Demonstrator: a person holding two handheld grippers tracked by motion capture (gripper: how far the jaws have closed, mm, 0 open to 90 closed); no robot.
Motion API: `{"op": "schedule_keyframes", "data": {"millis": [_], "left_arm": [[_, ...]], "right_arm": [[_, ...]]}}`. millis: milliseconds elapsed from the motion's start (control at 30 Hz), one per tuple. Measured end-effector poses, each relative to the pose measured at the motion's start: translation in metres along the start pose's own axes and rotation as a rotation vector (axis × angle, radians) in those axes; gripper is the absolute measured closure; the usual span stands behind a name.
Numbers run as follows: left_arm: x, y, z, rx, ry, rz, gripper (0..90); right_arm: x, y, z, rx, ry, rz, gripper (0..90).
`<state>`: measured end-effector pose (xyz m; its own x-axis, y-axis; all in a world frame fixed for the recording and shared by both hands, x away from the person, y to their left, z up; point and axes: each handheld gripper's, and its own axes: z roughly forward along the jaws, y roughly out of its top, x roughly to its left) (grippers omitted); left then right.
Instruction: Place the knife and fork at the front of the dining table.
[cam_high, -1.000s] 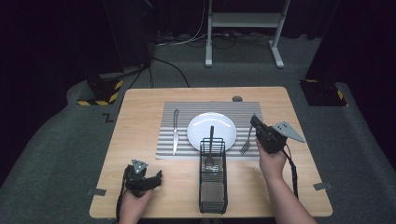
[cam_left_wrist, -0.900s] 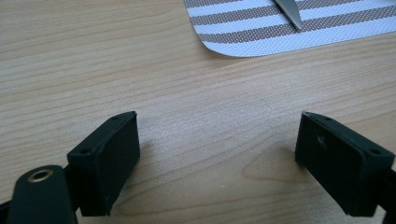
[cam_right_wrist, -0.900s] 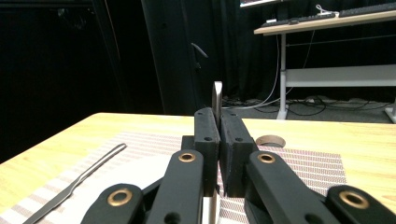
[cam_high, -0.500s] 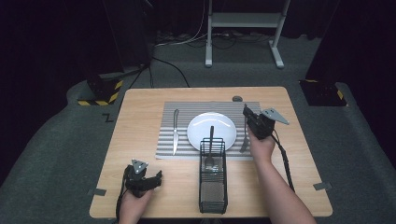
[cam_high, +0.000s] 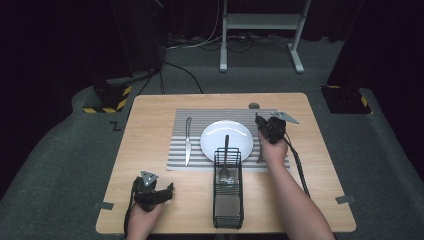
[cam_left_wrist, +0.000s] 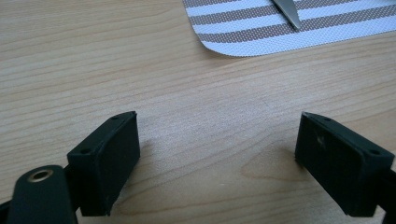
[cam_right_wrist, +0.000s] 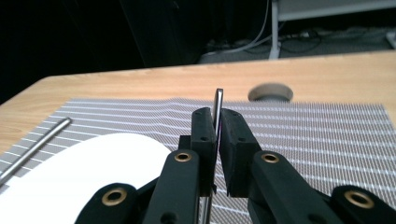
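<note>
Fork (cam_right_wrist: 218, 109) handle sits clamped in right gripper (cam_right_wrist: 217, 128); left gripper (cam_left_wrist: 219, 158) rests spread apart on table (cam_left_wrist: 187, 121).

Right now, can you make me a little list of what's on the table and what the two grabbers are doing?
table: wooden table
mat: striped placemat
plate: white plate, middle of mat
knife: knife, left of plate
basket: black wire caddy with a utensil inside
left gripper: open, empty, low over bare wood
right gripper: shut on a thin metal utensil handle, right of plate
</note>
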<state>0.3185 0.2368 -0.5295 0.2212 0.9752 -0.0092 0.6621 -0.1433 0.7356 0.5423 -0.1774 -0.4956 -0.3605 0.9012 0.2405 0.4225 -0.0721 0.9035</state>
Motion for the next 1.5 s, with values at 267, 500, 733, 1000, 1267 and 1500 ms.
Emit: {"op": "schedule_keyframes", "data": {"millis": [267, 500, 733, 1000, 1267, 1500], "left_arm": [[0.000, 0.000, 0.000, 0.001, -0.003, 0.004, 13.6], [0.000, 0.000, 0.000, 0.001, -0.005, 0.004, 13.6], [0.000, 0.000, 0.000, 0.000, -0.007, 0.002, 13.6], [0.000, 0.000, 0.000, 0.002, -0.009, 0.009, 13.4], [0.000, 0.000, 0.000, 0.002, -0.009, 0.009, 13.7], [-0.001, 0.000, 0.000, 0.002, -0.009, 0.008, 13.9]], "right_arm": [[-0.003, -0.009, 0.004, 0.036, -0.017, -0.011, 83.7], [-0.004, -0.007, -0.001, 0.017, -0.029, 0.003, 82.7], [-0.001, -0.004, -0.013, -0.007, -0.014, 0.006, 77.7], [0.004, -0.015, -0.058, 0.006, -0.042, -0.070, 72.5], [0.007, -0.044, -0.099, 0.121, -0.157, -0.143, 85.0], [0.006, -0.060, -0.112, 0.198, -0.171, -0.129, 88.0]]}}
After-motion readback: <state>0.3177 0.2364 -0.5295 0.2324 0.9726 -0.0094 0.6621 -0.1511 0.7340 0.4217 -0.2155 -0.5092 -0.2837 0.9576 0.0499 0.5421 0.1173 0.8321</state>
